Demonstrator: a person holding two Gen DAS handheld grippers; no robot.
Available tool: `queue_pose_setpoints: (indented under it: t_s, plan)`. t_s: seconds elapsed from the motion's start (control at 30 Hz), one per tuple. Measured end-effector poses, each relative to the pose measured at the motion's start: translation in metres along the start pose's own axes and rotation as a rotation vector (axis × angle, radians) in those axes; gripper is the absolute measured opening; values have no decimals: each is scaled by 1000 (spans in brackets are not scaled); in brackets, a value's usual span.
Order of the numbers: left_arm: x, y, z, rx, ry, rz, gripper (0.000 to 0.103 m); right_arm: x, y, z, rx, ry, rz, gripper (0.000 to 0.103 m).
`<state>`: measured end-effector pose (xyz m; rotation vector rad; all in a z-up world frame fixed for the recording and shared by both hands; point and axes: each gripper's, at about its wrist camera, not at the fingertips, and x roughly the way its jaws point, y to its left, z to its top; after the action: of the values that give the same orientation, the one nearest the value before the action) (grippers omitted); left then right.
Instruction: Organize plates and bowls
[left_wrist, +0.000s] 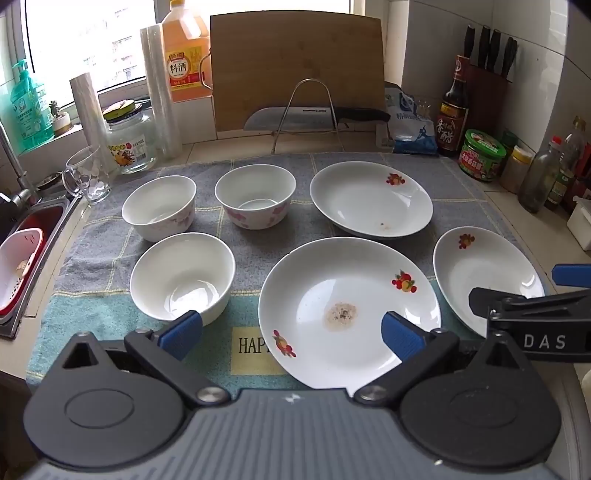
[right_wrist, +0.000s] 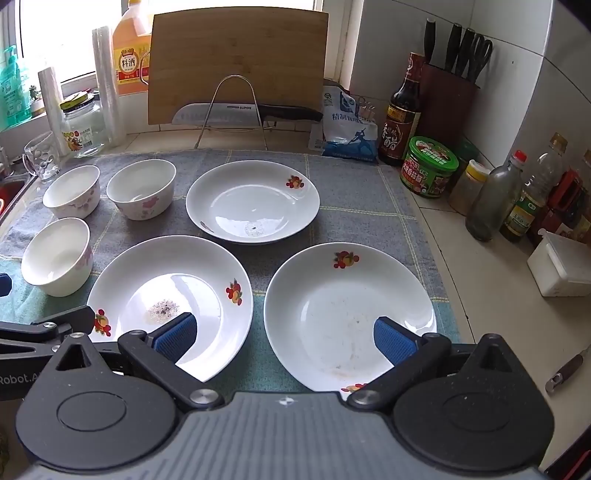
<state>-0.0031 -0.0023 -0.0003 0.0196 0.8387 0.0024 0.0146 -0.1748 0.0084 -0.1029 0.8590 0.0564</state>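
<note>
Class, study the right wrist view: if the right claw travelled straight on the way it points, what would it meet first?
Probably the near right plate: the open right claw points down at its near left part, with nothing between its fingers. Depth is unclear.

Crowded mat, open lanes between dishes

You can pass over cloth (left_wrist: 255, 254) between bowls (left_wrist: 183, 275) and plates (left_wrist: 347, 310); bottles (right_wrist: 493, 201) block right.

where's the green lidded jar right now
The green-lidded jar stands on the counter off the towel's far right corner, between the dark vinegar bottle and a yellow-capped jar.
</note>
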Motion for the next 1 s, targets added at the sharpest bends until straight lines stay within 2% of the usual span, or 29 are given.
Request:
queue_pose_setpoints:
  t_s: [1.0]
  plan:
    - [-5, 3, 5, 4, -4, -6, 102, -4, -3, 0, 5, -17, 4, 103]
